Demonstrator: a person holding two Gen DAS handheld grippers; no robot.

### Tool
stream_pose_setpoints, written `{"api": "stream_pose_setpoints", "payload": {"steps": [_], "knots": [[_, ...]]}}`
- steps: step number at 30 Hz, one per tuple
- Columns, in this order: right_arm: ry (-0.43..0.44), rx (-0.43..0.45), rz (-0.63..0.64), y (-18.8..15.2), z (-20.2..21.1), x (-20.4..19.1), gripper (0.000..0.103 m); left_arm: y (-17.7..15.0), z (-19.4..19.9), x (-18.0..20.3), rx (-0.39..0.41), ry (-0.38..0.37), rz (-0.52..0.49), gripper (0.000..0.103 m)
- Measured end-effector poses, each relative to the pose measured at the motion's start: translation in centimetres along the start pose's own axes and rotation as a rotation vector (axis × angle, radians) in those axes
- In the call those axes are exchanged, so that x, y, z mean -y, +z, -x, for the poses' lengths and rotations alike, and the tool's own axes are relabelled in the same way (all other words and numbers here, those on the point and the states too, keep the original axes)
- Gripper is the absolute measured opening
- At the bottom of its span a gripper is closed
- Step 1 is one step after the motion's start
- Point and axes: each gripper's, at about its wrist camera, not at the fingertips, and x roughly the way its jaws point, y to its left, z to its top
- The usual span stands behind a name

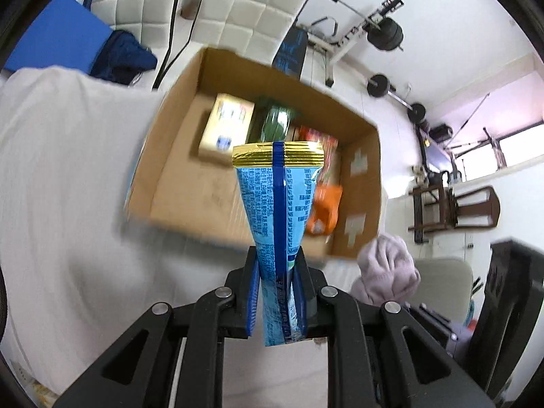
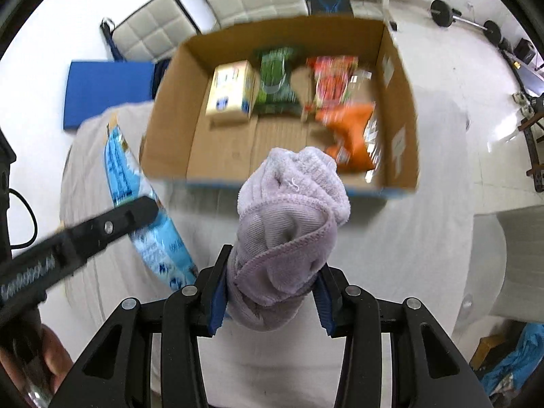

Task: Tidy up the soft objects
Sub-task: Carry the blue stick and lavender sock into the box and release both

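Box (image 2: 234,149) sits ahead, snacks inside; left gripper (image 1: 277,272) pinches blue packet (image 1: 277,197), right gripper (image 2: 272,282) clamps lilac towel (image 2: 289,210) just before it.

Left wrist cam sits behind its own fingers, angled down and forward, box (image 1: 258,156) close ahead and filling mid-frame, gym gear on the floor beyond. Right wrist cam is higher and steeper, looking nearly straight into the box (image 2: 282,108) from its near edge. Both views are motion-blurred. Overlap: box and contents, white cloth (image 1: 68,170) under it, padded chairs (image 1: 251,10) behind. Each cam also catches the other side's load: towel (image 1: 387,272) at left cam's lower right, blue packet (image 2: 149,224) at right cam's lower left.
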Motion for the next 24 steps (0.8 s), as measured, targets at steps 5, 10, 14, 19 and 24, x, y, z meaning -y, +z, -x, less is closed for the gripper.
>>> {"api": "stream_pose_setpoints", "payload": {"steps": [5, 10, 14, 19, 24], "knots": [[-0.046, 0.033, 0.008, 4.6, 0.7, 0.5, 0.045, 4.8, -2.5, -0.2, 0.021, 0.012, 0.073, 0.015], [-0.079, 0.017, 0.020, 8.8, -1.4, 1.1, 0.045, 7.6, -6.5, -2.7, 0.003, 0.036, 0.180, 0.015], [-0.065, -0.034, 0.026, 11.7, -4.3, 1.7, 0.045, 8.6, -9.6, -4.8, -0.041, 0.033, 0.260, 0.015], [-0.069, -0.103, 0.060, 13.0, -8.2, 1.7, 0.045, 8.4, -12.4, -6.1, -0.089, 0.074, 0.282, 0.015], [-0.067, -0.184, 0.112, 13.2, -12.0, 1.4, 0.045, 8.0, -13.4, -6.4, -0.109, 0.118, 0.261, 0.017]]}}
